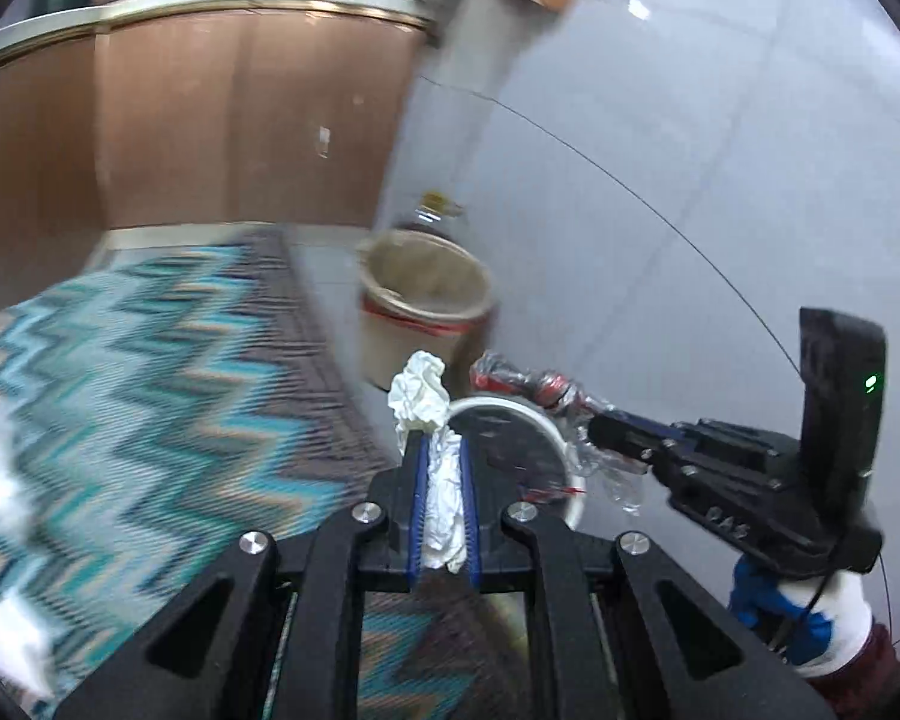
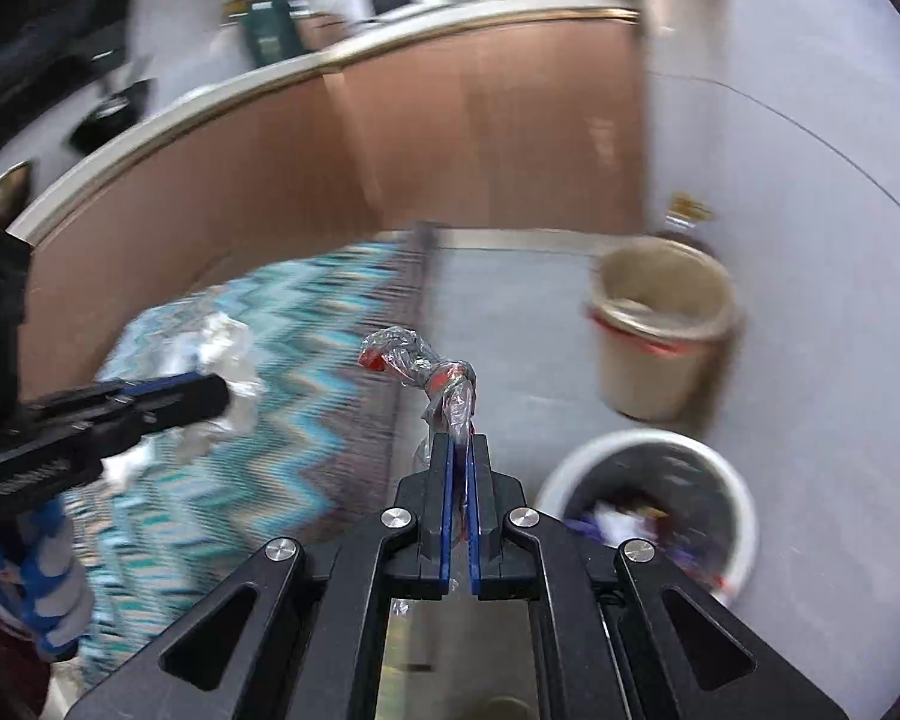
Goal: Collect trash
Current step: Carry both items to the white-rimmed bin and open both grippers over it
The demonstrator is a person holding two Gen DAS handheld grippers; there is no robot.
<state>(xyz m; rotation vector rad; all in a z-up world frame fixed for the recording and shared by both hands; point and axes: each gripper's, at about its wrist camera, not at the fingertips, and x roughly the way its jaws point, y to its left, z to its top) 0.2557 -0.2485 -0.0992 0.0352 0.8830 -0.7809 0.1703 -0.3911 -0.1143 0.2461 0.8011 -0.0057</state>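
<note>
White paper (image 1: 432,420), all crumpled, sits squeezed between the left fingers (image 1: 419,480), which are nearly closed on it. Clear plastic wrap (image 2: 432,372) with red bits is pinched tight in the right fingers (image 2: 479,480), almost fully closed. Both pieces of trash hang over the floor beside the zigzag rug (image 2: 282,396), near the white bin (image 2: 744,516). A tan bucket (image 2: 660,324) stands just behind it. The wrap is slippery and only its thin end is pinched, so I think it could slide out and miss the bin.
</note>
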